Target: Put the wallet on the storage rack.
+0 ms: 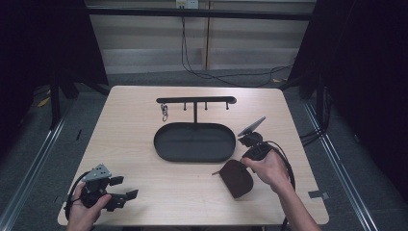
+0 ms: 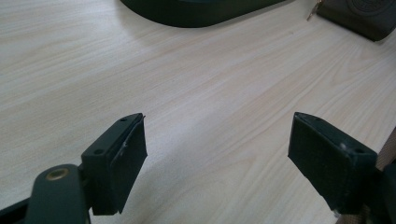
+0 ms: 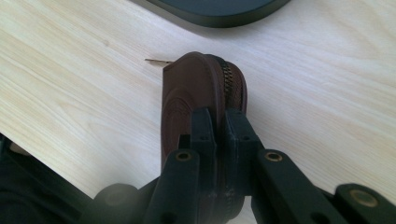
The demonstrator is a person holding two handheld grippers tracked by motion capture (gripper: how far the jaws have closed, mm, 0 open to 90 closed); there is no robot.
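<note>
A brown leather zip pouch (image 1: 236,179) rests on the wooden table, in front of the right end of a black oval tray (image 1: 192,142). My right gripper (image 1: 244,165) is shut on the pouch's near edge. In the right gripper view both jaws (image 3: 217,116) clamp the pouch (image 3: 187,88) along its zipper, with it standing on edge and the zip pull pointing left. My left gripper (image 1: 124,187) sits at the table's front left corner, open. In the left gripper view its jaws (image 2: 217,135) are spread wide over bare wood.
A black T-shaped hook rack (image 1: 196,100) rises from the tray's far side, and a small key ring (image 1: 164,112) hangs from its left hook. The tray (image 2: 196,11) and pouch (image 2: 364,14) lie ahead of the left gripper. Cables trail on the floor behind.
</note>
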